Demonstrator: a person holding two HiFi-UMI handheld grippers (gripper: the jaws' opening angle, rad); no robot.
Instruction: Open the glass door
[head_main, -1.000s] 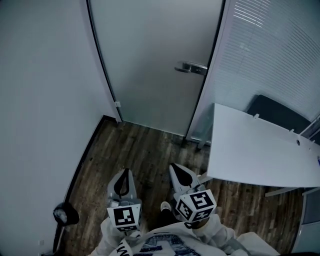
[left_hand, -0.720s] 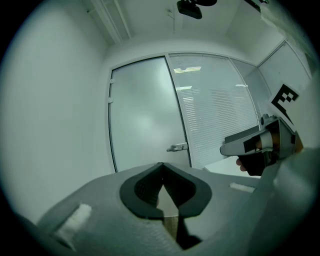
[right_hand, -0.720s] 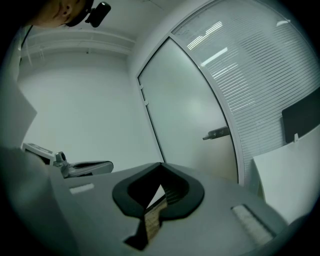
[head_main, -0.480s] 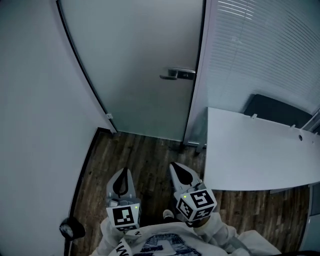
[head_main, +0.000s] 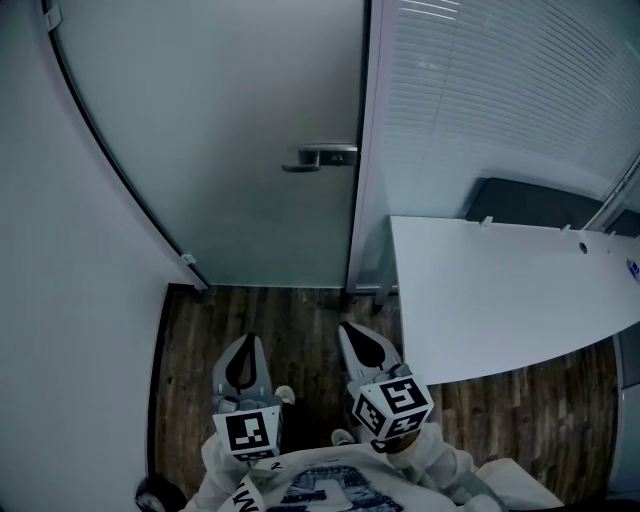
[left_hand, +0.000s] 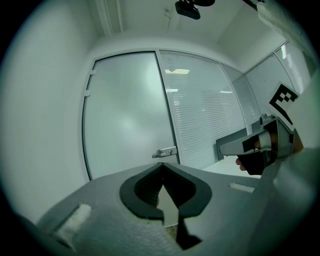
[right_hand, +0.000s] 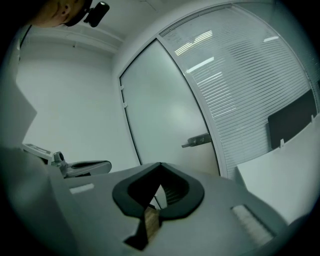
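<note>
We are facing the closed frosted glass door (head_main: 240, 150), well short of its lever handle (head_main: 322, 157) at the right edge. By our judgement the right gripper (head_main: 346, 329) should spread, hook the lever and press down. We are holding it and the left gripper (head_main: 249, 341) low, side by side, pointing doorward, jaws pressed together, empty.

White desk (head_main: 500, 300) at right before a slat-blind partition (head_main: 500, 90), dark wood floor (head_main: 270, 320), plain wall (head_main: 60, 330) at left.

No legible text anywhere. Dark print on person's white sweatshirt (head_main: 318, 492) cut off by frame edge, unreadable.
</note>
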